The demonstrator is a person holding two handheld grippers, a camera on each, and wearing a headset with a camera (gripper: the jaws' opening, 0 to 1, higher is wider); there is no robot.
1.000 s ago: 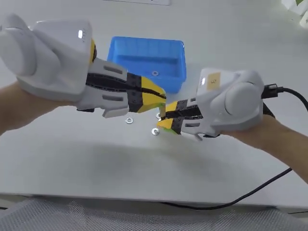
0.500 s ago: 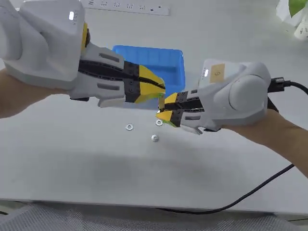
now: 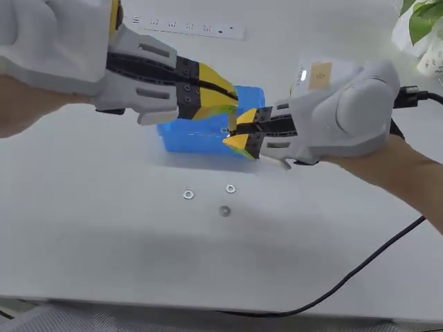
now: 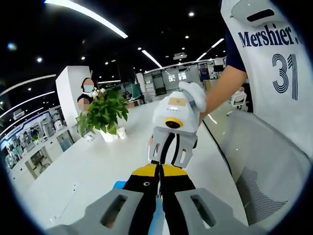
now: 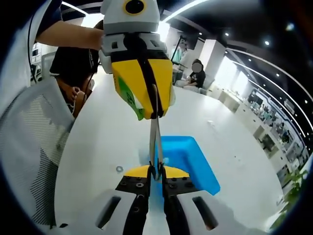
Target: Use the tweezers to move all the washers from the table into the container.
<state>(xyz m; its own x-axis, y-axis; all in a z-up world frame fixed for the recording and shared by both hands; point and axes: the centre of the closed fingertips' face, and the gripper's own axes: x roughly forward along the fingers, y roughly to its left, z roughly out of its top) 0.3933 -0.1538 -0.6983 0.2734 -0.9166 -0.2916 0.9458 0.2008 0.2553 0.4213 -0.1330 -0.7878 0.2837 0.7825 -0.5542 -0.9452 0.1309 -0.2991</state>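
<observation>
Head view is showing three washers [image 3: 188, 195] lying loose on the white surface [image 3: 104, 228], just in front of the blue container [image 3: 187, 138] and apart from both claws, which are hovering above it. Right gripper view is showing the left claw [image 5: 155, 113] and the right claw [image 5: 156, 172] each pinching shut on the thin metal tweezers [image 5: 155, 142], one at either end. Each washer is looking small, flat, light, hard and slick, so I am judging that the tips should nip it gently across the ring, one tip through the hole, or it may skitter away.
</observation>
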